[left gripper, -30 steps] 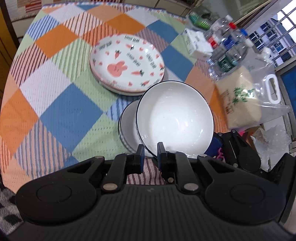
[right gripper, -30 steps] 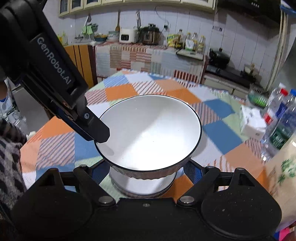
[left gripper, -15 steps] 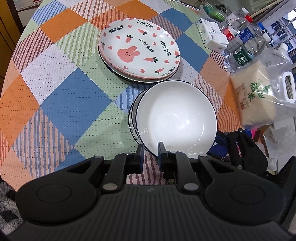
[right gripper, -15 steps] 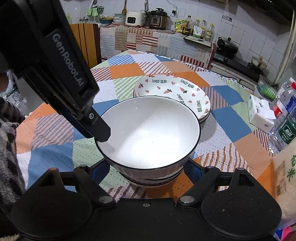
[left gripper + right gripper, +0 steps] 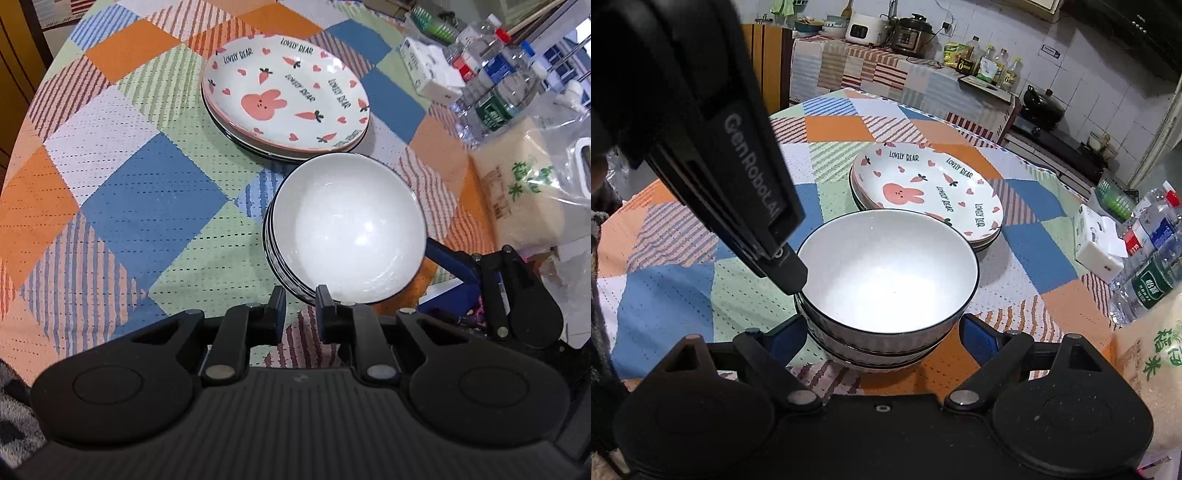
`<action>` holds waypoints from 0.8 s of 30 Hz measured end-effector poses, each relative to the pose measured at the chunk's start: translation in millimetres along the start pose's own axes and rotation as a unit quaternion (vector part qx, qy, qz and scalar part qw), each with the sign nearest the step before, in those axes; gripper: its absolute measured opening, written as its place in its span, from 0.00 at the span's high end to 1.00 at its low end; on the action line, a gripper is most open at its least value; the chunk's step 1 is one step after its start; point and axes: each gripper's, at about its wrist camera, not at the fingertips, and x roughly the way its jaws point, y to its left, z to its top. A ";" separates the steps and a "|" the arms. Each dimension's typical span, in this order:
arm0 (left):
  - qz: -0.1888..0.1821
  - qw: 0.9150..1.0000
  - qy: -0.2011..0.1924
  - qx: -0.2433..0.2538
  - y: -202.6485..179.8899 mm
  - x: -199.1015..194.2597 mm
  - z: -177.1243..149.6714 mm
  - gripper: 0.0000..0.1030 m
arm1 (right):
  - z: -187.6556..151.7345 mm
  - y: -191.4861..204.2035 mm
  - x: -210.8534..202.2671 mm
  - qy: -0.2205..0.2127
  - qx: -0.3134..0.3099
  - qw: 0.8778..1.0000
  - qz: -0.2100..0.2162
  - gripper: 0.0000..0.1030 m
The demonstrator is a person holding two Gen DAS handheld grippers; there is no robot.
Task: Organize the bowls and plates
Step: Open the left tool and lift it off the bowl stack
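I have the top bowl [image 5: 351,229] seated in the bowl stack [image 5: 882,343] near the front edge of the surface [image 5: 140,221], so the bowls nest in one column instead of spreading over the checked cloth. My left gripper [image 5: 300,308] is pinched nearly closed on the near rim of that bowl; a rim grip lets me lower it straight into the one beneath. In the right wrist view its tip meets the rim on the left. My right gripper [image 5: 882,328] is spread wide, its blue-padded fingers on either side of the stack, apparently not pressing; I judge it is there to steady the pile. The plates [image 5: 286,99], with the rabbit one uppermost, sit in their own stack just behind the bowls, almost touching. The bowl looks level, so I judge letting go of the rim comes next.
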 end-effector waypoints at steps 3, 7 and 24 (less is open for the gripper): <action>-0.014 1.000 -0.012 -0.001 1.6 -14.3 -4.6 0.84 | -0.4 -1.5 -13.9 -0.005 -0.004 1.000 0.008 0.11; -0.029 0.999 -0.028 0.004 0.9 -36.4 -10.9 0.84 | 0.3 -8.6 -32.9 -0.008 0.001 1.000 0.023 0.11; -0.032 0.998 -0.040 0.045 -12.0 -68.6 -48.4 0.78 | -14.8 -32.1 -91.3 -0.014 0.050 0.995 0.090 0.11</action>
